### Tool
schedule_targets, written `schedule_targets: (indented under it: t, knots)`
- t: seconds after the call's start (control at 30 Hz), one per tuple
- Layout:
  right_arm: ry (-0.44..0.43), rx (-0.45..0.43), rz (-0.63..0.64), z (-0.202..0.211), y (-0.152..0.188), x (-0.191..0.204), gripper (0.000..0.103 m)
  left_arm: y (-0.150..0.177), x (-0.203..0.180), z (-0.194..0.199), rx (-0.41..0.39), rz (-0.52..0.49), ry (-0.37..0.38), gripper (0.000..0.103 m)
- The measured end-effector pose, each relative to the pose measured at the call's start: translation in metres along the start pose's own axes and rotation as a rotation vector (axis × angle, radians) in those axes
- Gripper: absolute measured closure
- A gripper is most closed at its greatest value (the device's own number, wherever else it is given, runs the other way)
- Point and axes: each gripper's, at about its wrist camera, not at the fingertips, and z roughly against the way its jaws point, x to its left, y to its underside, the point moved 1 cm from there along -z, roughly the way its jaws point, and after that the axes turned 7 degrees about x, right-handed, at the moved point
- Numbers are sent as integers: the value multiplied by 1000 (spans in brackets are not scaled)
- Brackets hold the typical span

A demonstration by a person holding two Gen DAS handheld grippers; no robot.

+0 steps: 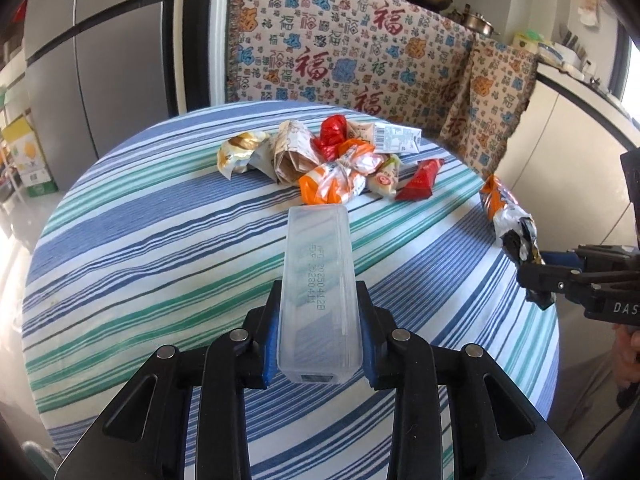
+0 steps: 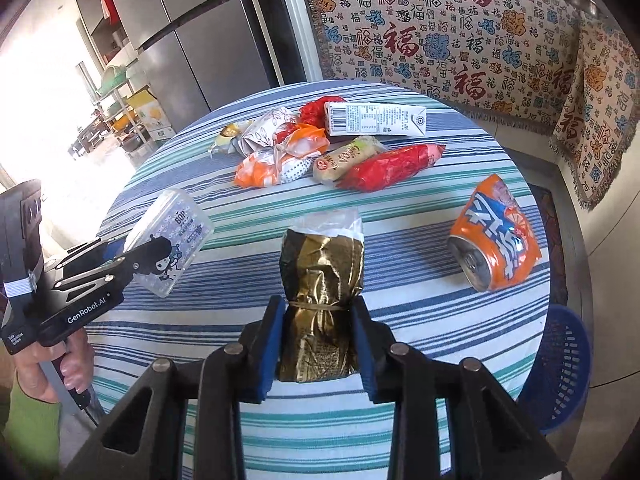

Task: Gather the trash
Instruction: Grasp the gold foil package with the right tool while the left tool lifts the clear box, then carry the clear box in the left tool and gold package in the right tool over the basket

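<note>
My left gripper (image 1: 319, 308) is shut on a clear plastic box (image 1: 318, 264), held lengthwise and lifted above the striped round table (image 1: 160, 240). The right wrist view shows that box (image 2: 176, 224) at the left, with a cartoon label, in the left gripper (image 2: 134, 258). My right gripper (image 2: 318, 314) is shut on a gold and black foil wrapper (image 2: 320, 280) tied with a rubber band. The left wrist view has this wrapper (image 1: 516, 236) at the right edge in the right gripper (image 1: 534, 280). A crushed orange can (image 2: 496, 236) lies on the table to the right.
A pile of wrappers (image 2: 280, 156) lies at the far side of the table, with a white milk carton (image 2: 376, 120) and a red packet (image 2: 392, 168). A blue plastic basket (image 2: 560, 368) stands on the floor at the table's right. A patterned cloth (image 1: 340, 52) hangs behind.
</note>
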Motion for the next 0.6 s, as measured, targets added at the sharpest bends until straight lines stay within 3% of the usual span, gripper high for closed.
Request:
schedule_targets:
  t: [0.33,0.6]
  knots:
    - [22,-28,-73,37,35,-53,70,-6,-37,9,-25,-15,53,71]
    - [103,-78,-241,80,61,-145,70,-12,-105,17,-21,-91,161,71]
